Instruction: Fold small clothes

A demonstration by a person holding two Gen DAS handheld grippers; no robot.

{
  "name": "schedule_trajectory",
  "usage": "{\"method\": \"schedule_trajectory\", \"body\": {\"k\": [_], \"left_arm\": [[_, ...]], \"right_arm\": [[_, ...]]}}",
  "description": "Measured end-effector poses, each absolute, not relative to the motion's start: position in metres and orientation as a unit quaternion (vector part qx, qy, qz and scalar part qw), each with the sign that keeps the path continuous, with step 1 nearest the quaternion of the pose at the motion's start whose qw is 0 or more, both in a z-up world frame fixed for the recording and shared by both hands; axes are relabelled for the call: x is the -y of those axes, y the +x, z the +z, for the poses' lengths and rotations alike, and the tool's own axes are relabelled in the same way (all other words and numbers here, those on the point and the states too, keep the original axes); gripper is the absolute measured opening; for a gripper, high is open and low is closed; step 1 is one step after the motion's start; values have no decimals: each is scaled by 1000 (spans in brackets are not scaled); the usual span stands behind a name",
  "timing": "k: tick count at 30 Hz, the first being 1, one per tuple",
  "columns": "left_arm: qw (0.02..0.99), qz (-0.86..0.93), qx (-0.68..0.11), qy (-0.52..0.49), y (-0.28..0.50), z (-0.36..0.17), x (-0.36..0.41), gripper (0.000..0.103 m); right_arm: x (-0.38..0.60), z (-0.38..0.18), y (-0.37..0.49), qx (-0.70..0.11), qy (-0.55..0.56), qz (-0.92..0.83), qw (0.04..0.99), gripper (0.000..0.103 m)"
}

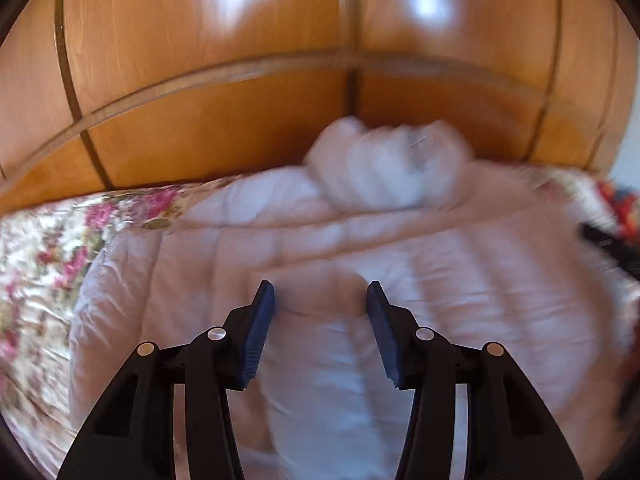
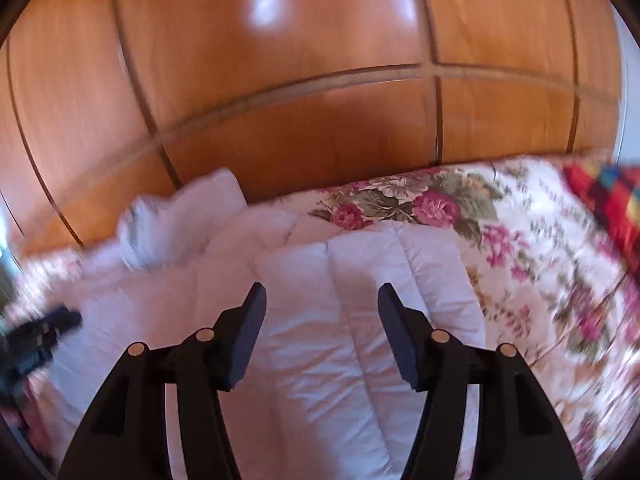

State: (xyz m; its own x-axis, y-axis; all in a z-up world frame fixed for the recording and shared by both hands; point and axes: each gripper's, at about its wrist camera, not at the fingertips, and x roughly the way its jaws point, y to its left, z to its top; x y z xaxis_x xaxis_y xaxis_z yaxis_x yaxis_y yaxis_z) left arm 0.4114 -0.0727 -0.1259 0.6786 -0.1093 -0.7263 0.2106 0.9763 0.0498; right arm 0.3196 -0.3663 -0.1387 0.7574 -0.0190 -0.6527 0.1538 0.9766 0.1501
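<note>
We saw the crumpled white garment [image 1: 384,164] at twelve o'clock on the white quilt [image 1: 320,248], too blurred to give its long axis. Our left gripper [image 1: 320,300] and right gripper [image 2: 320,300] stood parted, empty.

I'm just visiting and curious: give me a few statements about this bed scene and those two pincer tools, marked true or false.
1. The left gripper holds a garment. False: its jaws stand open with nothing between them.
2. The right gripper is open and empty. True.
3. A bunched white garment lies at the far side of the white quilt. True.
4. The floral bedspread is plain blue. False: it is cream with pink roses.
5. A wooden wardrobe stands behind the bed. True.
</note>
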Motion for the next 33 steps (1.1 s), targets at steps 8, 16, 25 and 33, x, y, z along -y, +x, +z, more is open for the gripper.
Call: {"method": "schedule_trajectory", "body": {"k": [8, 16, 25, 33], "left_arm": [[915, -113, -383, 49, 424, -163, 52, 56], [910, -128, -392, 36, 411, -145, 44, 66], [896, -145, -410, -93, 333, -106, -50, 83], [869, -156, -450, -137, 257, -113, -133, 83]], "right_arm": [[381, -186, 340, -381, 137, -56, 913, 58], [384, -183, 335, -389, 161, -38, 906, 64], [406, -143, 237, -371, 284, 39, 883, 75], [423, -154, 153, -418, 288, 92, 857, 83]]}}
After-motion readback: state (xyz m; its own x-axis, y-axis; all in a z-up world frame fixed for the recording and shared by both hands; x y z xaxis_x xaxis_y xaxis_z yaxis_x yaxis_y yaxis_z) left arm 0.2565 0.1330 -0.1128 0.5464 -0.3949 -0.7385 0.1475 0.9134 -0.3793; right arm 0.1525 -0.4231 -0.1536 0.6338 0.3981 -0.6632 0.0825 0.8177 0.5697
